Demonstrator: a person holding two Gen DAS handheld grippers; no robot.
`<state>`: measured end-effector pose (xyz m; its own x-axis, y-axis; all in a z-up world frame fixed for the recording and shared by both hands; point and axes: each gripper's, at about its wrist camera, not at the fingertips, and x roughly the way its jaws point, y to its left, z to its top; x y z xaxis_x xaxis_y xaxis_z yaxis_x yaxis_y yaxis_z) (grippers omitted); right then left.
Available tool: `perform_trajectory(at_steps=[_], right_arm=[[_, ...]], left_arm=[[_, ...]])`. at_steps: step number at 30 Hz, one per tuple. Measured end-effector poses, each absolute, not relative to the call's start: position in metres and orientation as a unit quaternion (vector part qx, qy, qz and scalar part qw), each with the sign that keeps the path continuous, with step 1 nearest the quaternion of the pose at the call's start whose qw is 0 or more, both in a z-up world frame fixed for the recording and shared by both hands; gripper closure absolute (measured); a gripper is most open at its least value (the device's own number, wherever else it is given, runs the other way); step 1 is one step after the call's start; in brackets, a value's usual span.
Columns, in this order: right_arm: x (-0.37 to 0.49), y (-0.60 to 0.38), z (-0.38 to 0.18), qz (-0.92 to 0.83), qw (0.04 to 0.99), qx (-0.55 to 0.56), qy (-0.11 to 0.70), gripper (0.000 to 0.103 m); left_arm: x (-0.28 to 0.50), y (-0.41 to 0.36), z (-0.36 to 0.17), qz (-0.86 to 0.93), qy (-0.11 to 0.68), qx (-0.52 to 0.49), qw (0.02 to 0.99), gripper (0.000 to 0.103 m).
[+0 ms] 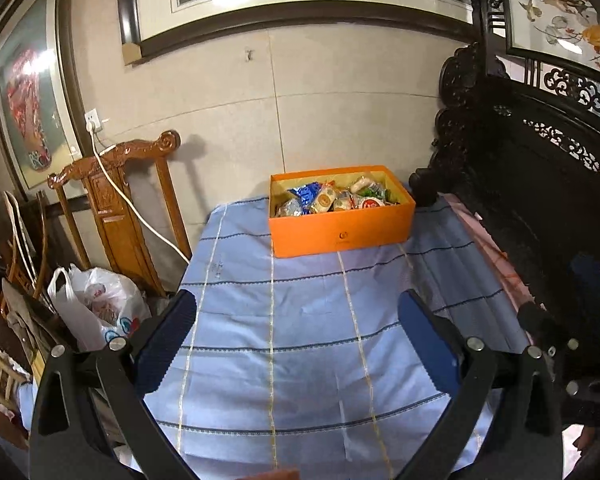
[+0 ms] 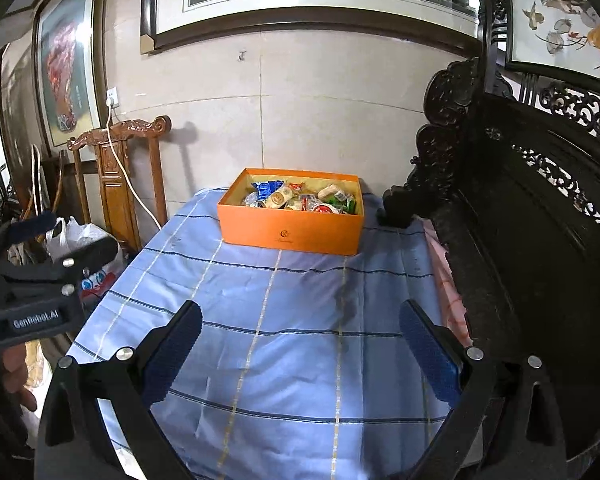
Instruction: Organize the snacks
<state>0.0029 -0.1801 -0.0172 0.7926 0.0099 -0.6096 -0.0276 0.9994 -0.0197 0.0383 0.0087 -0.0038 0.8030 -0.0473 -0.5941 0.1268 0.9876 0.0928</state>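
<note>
Grippers, left (image 1: 296, 312) and right (image 2: 300, 320), hover wide open and empty above the blue striped tablecloth (image 1: 300, 360), well short of the orange box (image 1: 342, 232) of wrapped snacks (image 1: 332, 198) by the wall

box (image 1: 340, 232) at the far end of the surface (image 1: 300, 340), snacks (image 1: 332, 198) in it | wall behind box | my fingers (image 1: 168, 340) near end, apart | chair (image 1: 116, 200) left, bag (image 1: 96, 304) before it | carved bench (image 1: 540, 208) right
</note>
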Motion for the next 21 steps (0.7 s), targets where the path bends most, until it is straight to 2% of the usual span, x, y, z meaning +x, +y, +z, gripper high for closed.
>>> perform_trajectory(at_steps=[21], right_arm=[[-0.003,-0.186,-0.010,-0.016,0.950,-0.016,0.310,0.004]], left_arm=[[0.020,0.007,-0.003,-0.070,0.295,0.050,0.952,0.004]])
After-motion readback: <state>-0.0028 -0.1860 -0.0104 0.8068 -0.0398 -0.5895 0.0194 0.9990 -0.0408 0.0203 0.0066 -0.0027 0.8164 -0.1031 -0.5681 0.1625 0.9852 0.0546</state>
